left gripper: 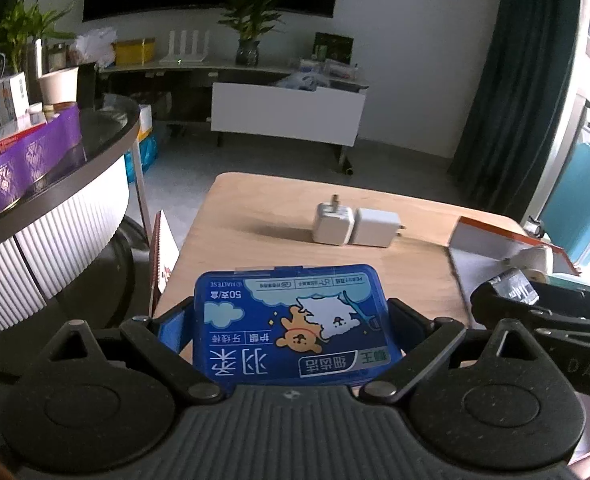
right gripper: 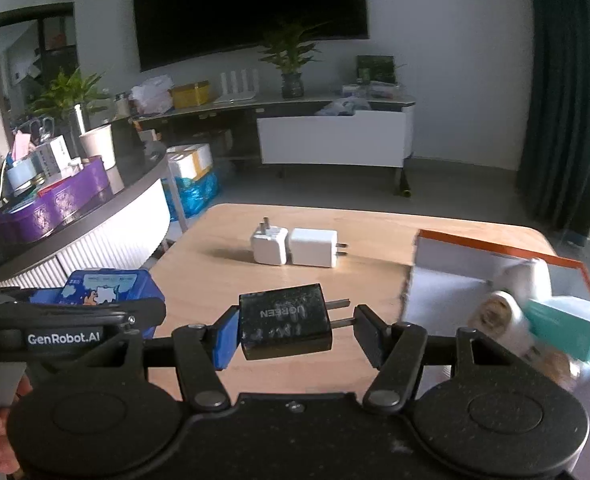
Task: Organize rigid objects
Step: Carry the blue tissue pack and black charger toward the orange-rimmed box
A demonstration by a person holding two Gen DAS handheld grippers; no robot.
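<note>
My left gripper (left gripper: 289, 310) is shut on a blue plastic floss-pick box (left gripper: 295, 332) with a cartoon label, held above the near left edge of the wooden table (left gripper: 263, 216). My right gripper (right gripper: 297, 336) is shut on a black charger (right gripper: 285, 320): the blue pad presses its body and the other finger meets its prongs. Two white chargers (right gripper: 269, 246) (right gripper: 314, 247) lie side by side mid-table, also seen in the left wrist view as white chargers (left gripper: 333, 224). Each gripper shows at the edge of the other's view: the left one (right gripper: 75, 320), the right one (left gripper: 555, 320).
A white box with an orange rim (right gripper: 455, 276) sits at the table's right, holding a white adapter, a teal carton (right gripper: 567, 328) and a roll. A round dark counter with a purple basket (right gripper: 55, 204) stands to the left. A TV stand and curtains lie beyond.
</note>
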